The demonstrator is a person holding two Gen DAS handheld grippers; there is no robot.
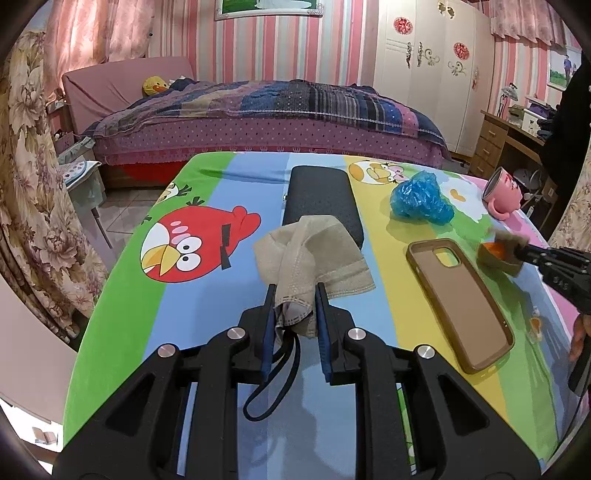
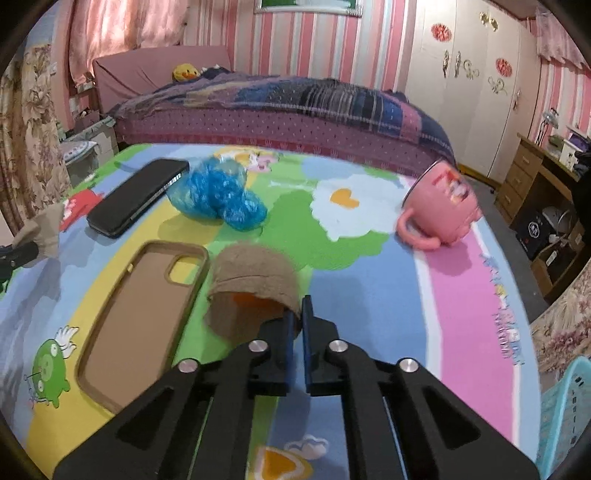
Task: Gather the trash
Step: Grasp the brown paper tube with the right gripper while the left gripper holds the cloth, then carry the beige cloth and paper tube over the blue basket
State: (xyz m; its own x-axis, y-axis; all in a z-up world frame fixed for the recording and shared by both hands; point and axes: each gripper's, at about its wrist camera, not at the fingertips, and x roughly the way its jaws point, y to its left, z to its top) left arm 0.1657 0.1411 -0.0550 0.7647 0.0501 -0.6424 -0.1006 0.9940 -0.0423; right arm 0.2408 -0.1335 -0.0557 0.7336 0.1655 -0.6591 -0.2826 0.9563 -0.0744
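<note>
A crumpled beige face mask (image 1: 314, 254) is clamped between the jaws of the left gripper (image 1: 295, 306) above the cartoon tablecloth (image 1: 207, 314). What appears to be a blurred cardboard tube (image 2: 251, 288) is pinched at its rim by the right gripper (image 2: 298, 314), beside the brown phone case (image 2: 140, 317).

Bedroom in family home. Bed (image 1: 266, 110) at far side, patchwork quilt, pink headboard (image 1: 125, 88) at left, yellow duck plush toy (image 1: 155, 86) by pillow end. Pink striped wallpaper (image 1: 340, 48), pink curtains (image 1: 92, 33) far left. White wardrobe (image 1: 436, 74) with red stickers at far right. Wooden desk (image 1: 506, 144) with drawers further right. Near: table (image 2: 369, 295) under cartoon bird cloth, pink mug (image 2: 439, 206) on its side.
</note>
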